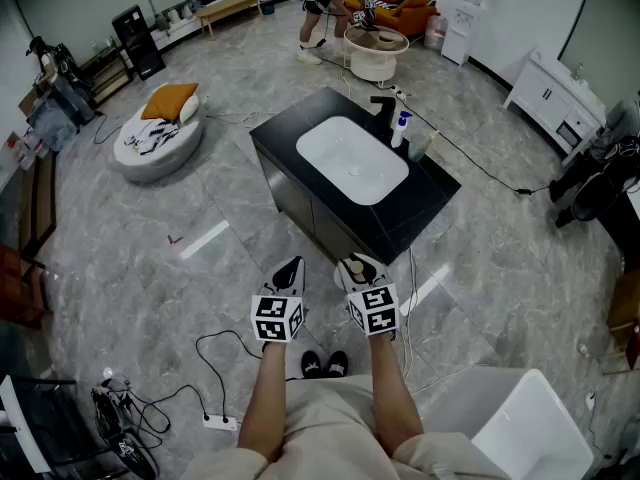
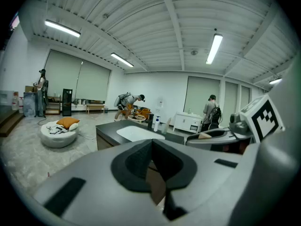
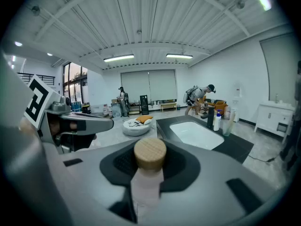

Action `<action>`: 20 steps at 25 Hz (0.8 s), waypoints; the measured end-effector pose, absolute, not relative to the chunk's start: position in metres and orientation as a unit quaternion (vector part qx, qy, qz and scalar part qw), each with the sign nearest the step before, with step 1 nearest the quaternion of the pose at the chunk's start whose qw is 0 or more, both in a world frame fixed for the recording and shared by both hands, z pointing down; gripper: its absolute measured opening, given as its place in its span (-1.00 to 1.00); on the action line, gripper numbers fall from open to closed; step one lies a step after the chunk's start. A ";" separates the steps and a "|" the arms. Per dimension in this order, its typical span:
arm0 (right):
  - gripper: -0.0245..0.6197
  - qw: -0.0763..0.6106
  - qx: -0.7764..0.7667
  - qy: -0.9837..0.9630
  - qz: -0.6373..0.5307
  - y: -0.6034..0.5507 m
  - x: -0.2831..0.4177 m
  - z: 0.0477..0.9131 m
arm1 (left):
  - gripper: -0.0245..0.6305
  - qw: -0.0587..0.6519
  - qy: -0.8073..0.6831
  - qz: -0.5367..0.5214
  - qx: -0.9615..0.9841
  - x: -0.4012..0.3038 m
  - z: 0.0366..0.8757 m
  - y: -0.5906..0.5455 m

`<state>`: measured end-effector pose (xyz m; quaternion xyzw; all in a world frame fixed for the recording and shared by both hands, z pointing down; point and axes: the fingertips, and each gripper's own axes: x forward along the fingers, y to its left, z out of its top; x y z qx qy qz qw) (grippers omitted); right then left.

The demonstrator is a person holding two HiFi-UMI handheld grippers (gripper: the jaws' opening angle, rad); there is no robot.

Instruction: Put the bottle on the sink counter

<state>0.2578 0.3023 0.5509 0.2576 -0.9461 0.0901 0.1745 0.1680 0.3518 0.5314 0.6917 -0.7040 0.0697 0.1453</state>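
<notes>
Right jaws: clamped on the neck of a pale pink bottle (image 3: pixel 148 182) with a round wooden cap (image 3: pixel 150 153); the cap pointed out along the pads.
Left jaws: together, with nothing between them.
Grippers: the left gripper (image 1: pixel 290 273) and the right gripper (image 1: pixel 362 268) hung side by side, near each other, in front of the person, with their marker cubes facing up.
Bottle's place: in the right gripper, in the air, short of the counter and not touching it.
Sink counter: a black rectangular cabinet top (image 1: pixel 430 183) with a white rounded basin (image 1: pixel 352 160) set in it stood on the grey marbled floor (image 1: pixel 240 298) ahead of both grippers.
On the counter: a black faucet (image 1: pixel 383 108) stood at the basin's far edge, a white pump bottle with a blue top (image 1: pixel 401 128) just beside it.
Left of the counter: a round white pouffe (image 1: pixel 158 143) carried an orange cushion (image 1: pixel 168 100), well apart from the cabinet.
By the feet: a white power strip (image 1: pixel 220 423) lay among black cables.
</notes>
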 end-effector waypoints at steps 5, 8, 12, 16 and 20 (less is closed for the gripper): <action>-0.61 0.175 0.254 -0.947 0.090 0.301 0.259 0.551 | -0.91 0.146 -0.711 0.067 0.685 0.166 0.530 0.351; -0.61 0.172 0.254 -0.947 0.092 0.301 0.263 0.550 | -0.91 0.147 -0.717 0.067 0.678 0.165 0.531 0.353; -0.61 0.171 0.248 -0.949 0.097 0.302 0.268 0.552 | -0.91 0.150 -0.725 0.071 0.669 0.163 0.536 0.359; -0.61 0.181 0.245 -0.948 0.092 0.300 0.266 0.555 | -0.91 0.152 -0.733 0.071 0.659 0.154 0.538 0.362; -0.61 0.185 0.246 -0.947 0.088 0.292 0.259 0.557 | -0.91 0.152 -0.740 0.063 0.652 0.142 0.539 0.358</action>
